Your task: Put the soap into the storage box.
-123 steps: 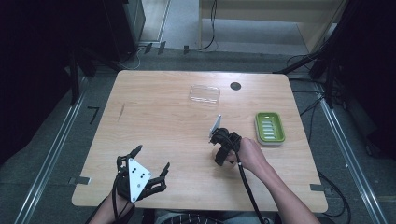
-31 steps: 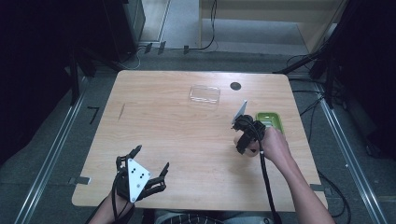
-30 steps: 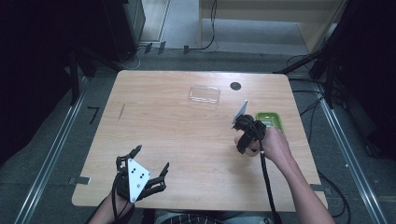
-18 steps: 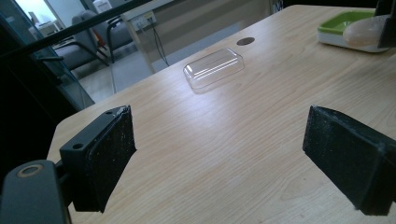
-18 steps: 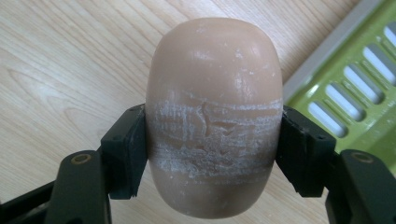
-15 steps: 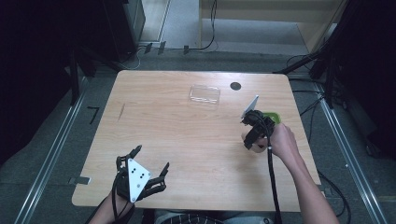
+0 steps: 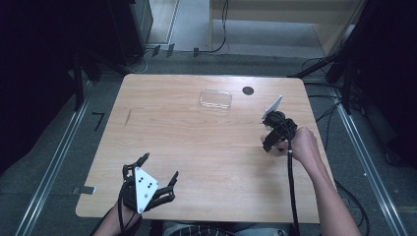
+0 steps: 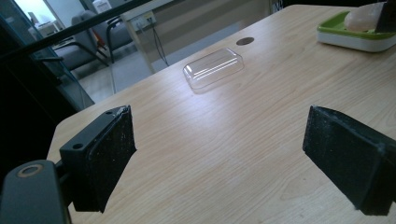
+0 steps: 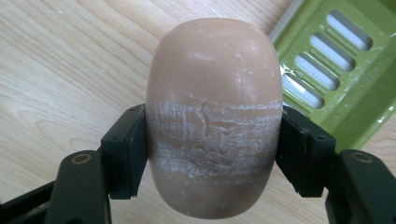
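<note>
Your bar of soap point(image 9: 214, 116) is up off the table point(image 7: 196, 142), pinched across its middle by the right gripper point(image 9: 212, 154), with the green soap dish point(image 9: 345, 70) just beside it, off toward the far right corner. Looks like you're about to set it in there.

Biggest risk I'd say: the soap is rounded and slick, and the jaws only catch a narrow band around it. You can see whitish scuffed lines right where the pads point(image 9: 128, 149) press. Tilt or squeeze harder and it could squirt out and skid across the wood. Also, if you let go while it's over the dish's rim rather than the slotted floor, it'll probably roll off.

The right gripper is closed about halfway, both pads tight on the soap's sides. Your left gripper point(image 8: 224, 158) sits near the front edge, jaws spread wide, holding nothing. The clear plastic lid point(image 8: 214, 67) lies well apart, farther back.
</note>
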`<state>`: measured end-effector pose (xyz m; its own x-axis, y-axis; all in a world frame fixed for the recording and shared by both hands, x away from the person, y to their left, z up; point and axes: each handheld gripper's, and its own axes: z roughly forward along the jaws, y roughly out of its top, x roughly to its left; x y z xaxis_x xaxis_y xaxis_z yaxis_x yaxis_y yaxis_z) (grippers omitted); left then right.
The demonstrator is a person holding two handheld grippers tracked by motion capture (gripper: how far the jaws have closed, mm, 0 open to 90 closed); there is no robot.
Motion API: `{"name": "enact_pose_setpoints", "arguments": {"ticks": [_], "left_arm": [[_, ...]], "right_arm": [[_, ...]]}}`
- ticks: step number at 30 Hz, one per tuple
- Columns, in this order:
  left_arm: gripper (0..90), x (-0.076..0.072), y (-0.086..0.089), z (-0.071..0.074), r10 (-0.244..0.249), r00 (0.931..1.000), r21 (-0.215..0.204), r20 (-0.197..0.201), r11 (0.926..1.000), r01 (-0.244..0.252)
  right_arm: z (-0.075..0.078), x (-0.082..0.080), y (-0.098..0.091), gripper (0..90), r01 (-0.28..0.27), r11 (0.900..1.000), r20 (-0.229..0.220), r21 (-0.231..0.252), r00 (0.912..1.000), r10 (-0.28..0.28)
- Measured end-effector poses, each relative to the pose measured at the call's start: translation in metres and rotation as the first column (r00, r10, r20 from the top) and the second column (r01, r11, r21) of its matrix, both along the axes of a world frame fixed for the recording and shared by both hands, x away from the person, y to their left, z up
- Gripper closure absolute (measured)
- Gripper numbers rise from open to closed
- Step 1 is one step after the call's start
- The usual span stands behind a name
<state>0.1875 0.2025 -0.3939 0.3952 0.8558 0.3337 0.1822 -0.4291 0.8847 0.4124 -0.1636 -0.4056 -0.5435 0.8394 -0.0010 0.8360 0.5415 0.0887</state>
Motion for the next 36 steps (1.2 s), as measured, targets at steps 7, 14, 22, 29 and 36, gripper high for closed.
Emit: {"name": "enact_pose_setpoints", "arguments": {"ticks": [7,14,22,29,36], "left_arm": [[9.8,0.000,0.000,0.000,-0.001,1.0000,0.000,-0.001,1.0000,0.001],[9.9,0.001,-0.001,0.000,-0.003,1.0000,-0.001,-0.001,1.0000,0.003],[9.8,0.001,-0.001,0.000,-0.003,1.0000,-0.003,-0.002,1.0000,0.003],[9.8,0.001,-0.001,0.000,-0.004,1.0000,-0.001,-0.003,1.0000,0.004],[9.8,0.001,-0.001,0.000,-0.006,1.0000,0.003,-0.004,1.0000,0.006]], "right_arm": [[-0.001,0.007,-0.008,33.3,0.038,0.9993,0.004,0.005,0.9993,-0.038],[-0.003,0.016,-0.019,33.3,0.073,0.9972,0.009,0.014,0.9973,-0.073],[-0.008,0.026,-0.030,33.3,0.126,0.9918,0.006,0.021,0.9920,-0.126],[-0.012,0.034,-0.034,33.3,0.159,0.9871,0.006,0.016,0.9872,-0.160],[-0.013,0.040,-0.037,33.3,0.189,0.9819,0.016,0.017,0.9819,-0.189]]}}
